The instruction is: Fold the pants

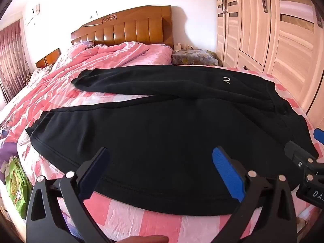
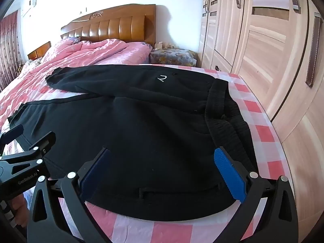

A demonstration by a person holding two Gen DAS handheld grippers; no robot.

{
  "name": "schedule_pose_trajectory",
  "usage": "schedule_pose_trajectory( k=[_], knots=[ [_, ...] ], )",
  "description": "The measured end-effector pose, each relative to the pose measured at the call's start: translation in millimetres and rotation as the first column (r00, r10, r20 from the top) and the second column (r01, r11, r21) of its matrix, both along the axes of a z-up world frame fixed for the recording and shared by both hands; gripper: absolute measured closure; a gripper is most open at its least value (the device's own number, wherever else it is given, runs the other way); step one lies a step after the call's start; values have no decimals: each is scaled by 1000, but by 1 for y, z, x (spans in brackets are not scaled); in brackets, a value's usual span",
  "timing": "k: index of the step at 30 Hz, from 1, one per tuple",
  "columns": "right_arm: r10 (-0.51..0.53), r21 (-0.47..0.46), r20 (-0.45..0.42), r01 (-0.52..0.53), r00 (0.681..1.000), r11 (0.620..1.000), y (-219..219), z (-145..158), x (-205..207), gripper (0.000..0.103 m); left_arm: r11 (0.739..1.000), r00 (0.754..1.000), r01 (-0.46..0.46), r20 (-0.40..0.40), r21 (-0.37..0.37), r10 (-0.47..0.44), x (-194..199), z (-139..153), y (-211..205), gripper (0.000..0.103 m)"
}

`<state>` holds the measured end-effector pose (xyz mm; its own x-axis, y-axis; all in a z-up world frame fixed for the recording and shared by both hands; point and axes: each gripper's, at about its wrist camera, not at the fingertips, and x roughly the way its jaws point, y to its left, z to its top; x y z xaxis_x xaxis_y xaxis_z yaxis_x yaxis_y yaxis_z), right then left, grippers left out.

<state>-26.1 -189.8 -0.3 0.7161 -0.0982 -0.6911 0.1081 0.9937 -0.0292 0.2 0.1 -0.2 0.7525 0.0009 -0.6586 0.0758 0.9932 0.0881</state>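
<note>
- One pair of black sweatpants (image 1: 162, 133) lies spread flat on the bed (image 1: 202, 228), on its pink-and-white checked sheet, with two legs running off to the left and the waistband (image 2: 226, 113) bunched at the right end.
- One small white logo (image 2: 162, 78) sits on the far leg (it reads like a "2" from the right wrist view).
- Two grippers are in play, one per hand, each with two fingers carrying blue pads.
- The left gripper (image 1: 162, 174) hovers at the near edge of the pants, over the near leg; its jaws stand wide apart with nothing between them but the black cloth lying below.
- The right gripper (image 2: 162, 174) hangs over the seat end of the pants, just short of the waistband; its jaws are likewise spread apart and hold nothing.
- A back pocket slit (image 2: 178, 190) shows on the cloth between the right jaws, close to the hem nearest the camera.
- Each gripper appears at the edge of the other's view, so the two sit side by side along the near edge.
- One rumpled pink quilt (image 1: 97, 60) is heaped toward the one wooden headboard (image 1: 125, 26).
- One nightstand (image 2: 172, 57) under a floral cover stands beside the bed, and one pale wooden wardrobe (image 2: 253, 40) fills the right side.
</note>
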Motion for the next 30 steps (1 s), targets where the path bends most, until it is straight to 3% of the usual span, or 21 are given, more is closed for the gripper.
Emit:
schedule_pose_trajectory(
  k=[30],
  knots=[
    [22,38,-27,-21,999,999,7,-10,-3,4,1000,997,22,-79,-1,-22,2,-22,1,1]
  ],
)
